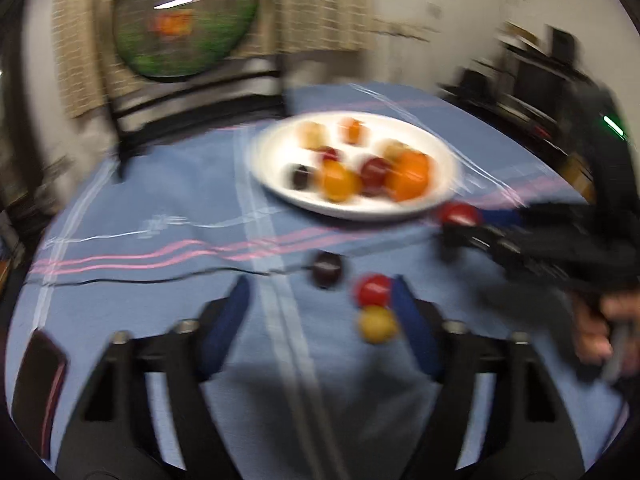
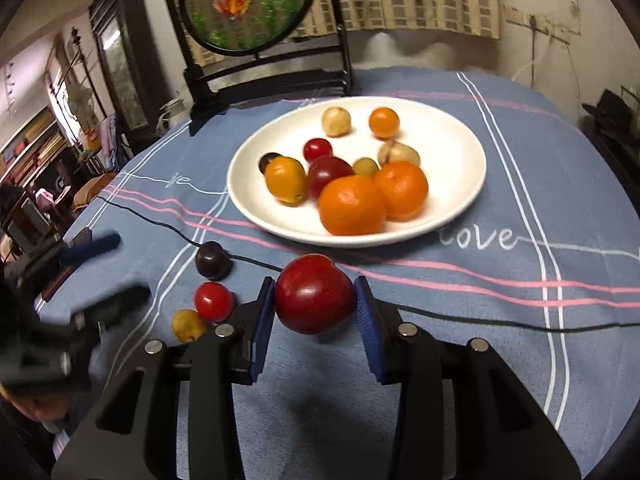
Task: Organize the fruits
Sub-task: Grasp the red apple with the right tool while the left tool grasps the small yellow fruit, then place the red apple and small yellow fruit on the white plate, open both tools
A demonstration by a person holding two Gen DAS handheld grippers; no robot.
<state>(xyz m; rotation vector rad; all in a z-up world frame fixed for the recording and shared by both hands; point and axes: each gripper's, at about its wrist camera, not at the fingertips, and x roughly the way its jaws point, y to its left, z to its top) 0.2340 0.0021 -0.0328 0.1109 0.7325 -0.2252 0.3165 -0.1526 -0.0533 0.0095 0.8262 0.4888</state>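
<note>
My right gripper (image 2: 315, 294) is shut on a large dark red plum (image 2: 315, 293) and holds it above the blue cloth, just in front of the white plate (image 2: 456, 148). The plate holds several fruits, among them two oranges (image 2: 352, 205). On the cloth lie a dark fruit (image 2: 212, 260), a red tomato (image 2: 213, 301) and a small yellow fruit (image 2: 188, 325). My left gripper (image 1: 322, 294) is open and empty; the red tomato (image 1: 373, 290) and yellow fruit (image 1: 377, 323) lie by its right finger, the dark fruit (image 1: 327, 269) just ahead. The left view is blurred.
A black cable (image 2: 480, 318) runs across the cloth. A round painted screen on a black stand (image 2: 248, 4) stands behind the plate. A dark phone (image 1: 36, 384) lies at the table's left edge. The right gripper with the plum (image 1: 458, 214) shows in the left wrist view.
</note>
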